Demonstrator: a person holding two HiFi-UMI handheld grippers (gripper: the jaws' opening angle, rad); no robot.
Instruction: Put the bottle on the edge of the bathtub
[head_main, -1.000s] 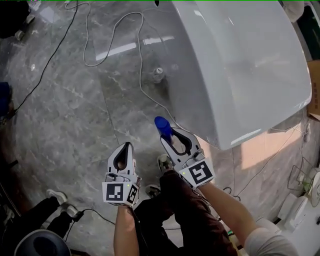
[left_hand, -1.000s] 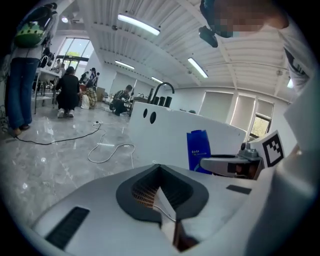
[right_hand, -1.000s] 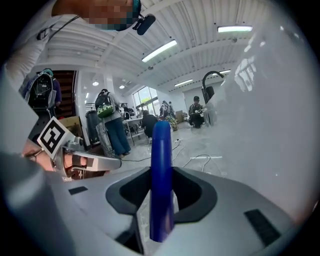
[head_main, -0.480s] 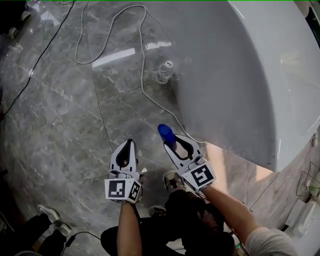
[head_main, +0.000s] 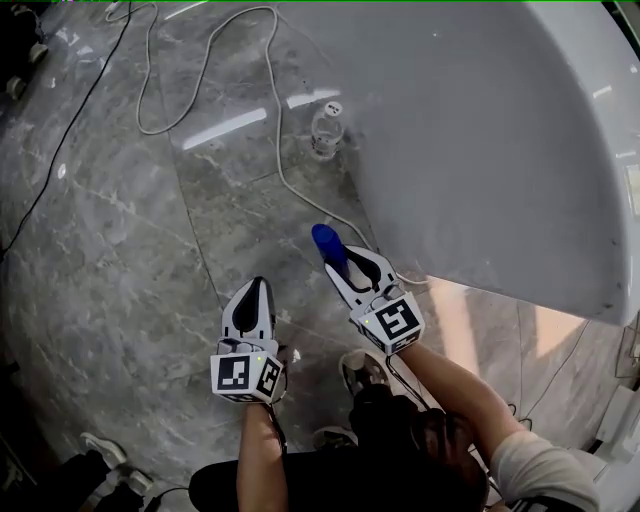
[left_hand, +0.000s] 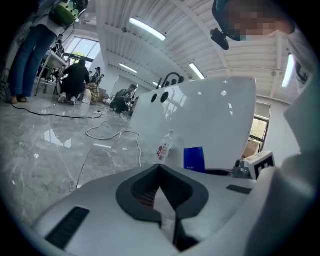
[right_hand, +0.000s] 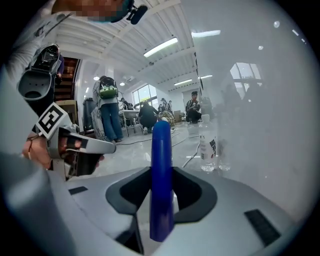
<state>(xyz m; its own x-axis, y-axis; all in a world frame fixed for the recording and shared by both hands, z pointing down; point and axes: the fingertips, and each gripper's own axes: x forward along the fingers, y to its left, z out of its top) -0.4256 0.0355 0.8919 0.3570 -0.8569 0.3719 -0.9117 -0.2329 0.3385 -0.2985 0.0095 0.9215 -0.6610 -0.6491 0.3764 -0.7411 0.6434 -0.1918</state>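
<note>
My right gripper stays clamped on the blue bottle, and my left gripper is closed and empty. In the last second I've moved closer to the bathtub. The bottle is now just beside its wall but not yet on its edge. A cable and a clear bottle lie on the grey marble floor at the tub's foot.

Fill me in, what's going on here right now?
A person holds a gripper in each hand. The right gripper is shut on a blue bottle, held over the floor beside the white bathtub; it is not on the tub's edge yet. The left gripper is shut and empty. A clear plastic bottle stands on the floor by the tub.
</note>
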